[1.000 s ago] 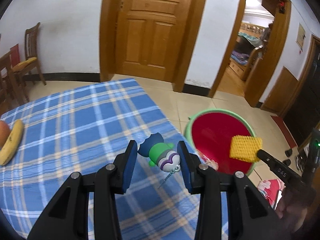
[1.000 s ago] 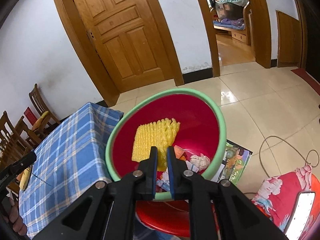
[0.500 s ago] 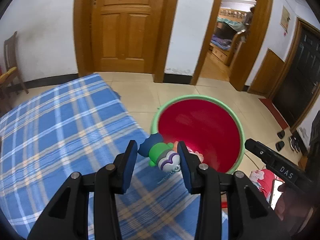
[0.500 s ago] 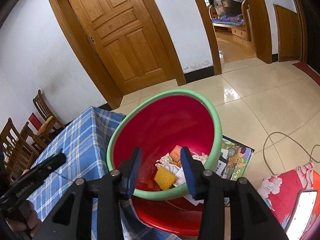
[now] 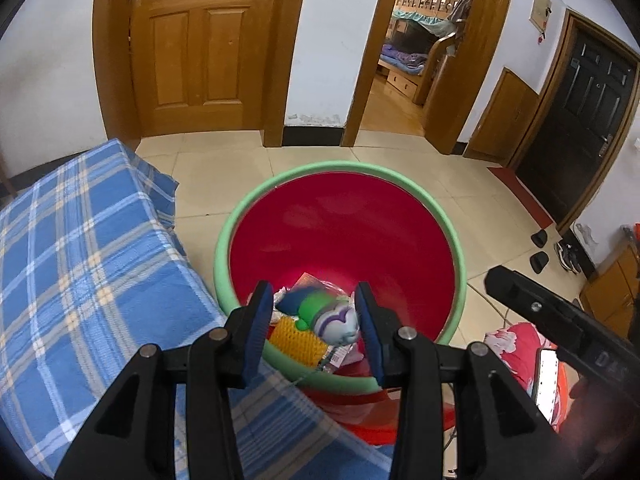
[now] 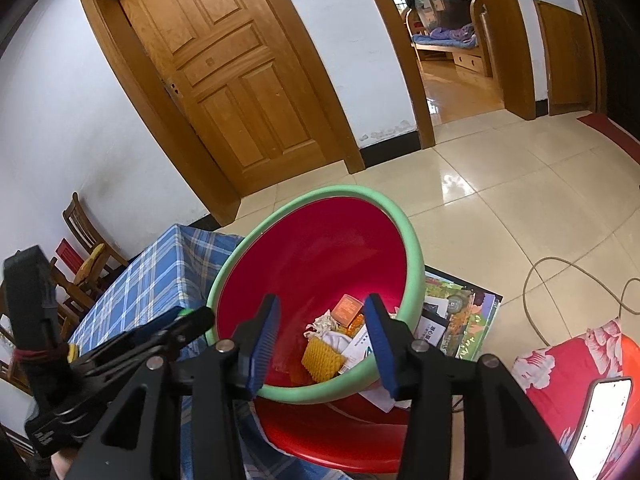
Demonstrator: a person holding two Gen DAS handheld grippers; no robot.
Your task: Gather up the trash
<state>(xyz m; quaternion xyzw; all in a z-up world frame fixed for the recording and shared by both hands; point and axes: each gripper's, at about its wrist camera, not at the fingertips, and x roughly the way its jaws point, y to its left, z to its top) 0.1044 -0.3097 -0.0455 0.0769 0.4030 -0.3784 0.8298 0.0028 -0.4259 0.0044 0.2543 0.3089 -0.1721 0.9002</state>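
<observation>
One small toy (image 5: 324,314), blue, green, white-purple, slightly blurred

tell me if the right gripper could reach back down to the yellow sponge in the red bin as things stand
Probably yes. The right gripper hangs open just above the red bin, and the yellow sponge lies uncovered on top of the trash, with nothing between it and the jaws.

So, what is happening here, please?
A person with a gripper in each hand is collecting trash into a red basin with a green rim beside a table with a blue plaid cloth. The left gripper holds a small green and purple toy over the basin. The right gripper is open above the basin; its jaws have just been opening, with nothing between them. A yellow sponge lies inside among paper scraps.
</observation>
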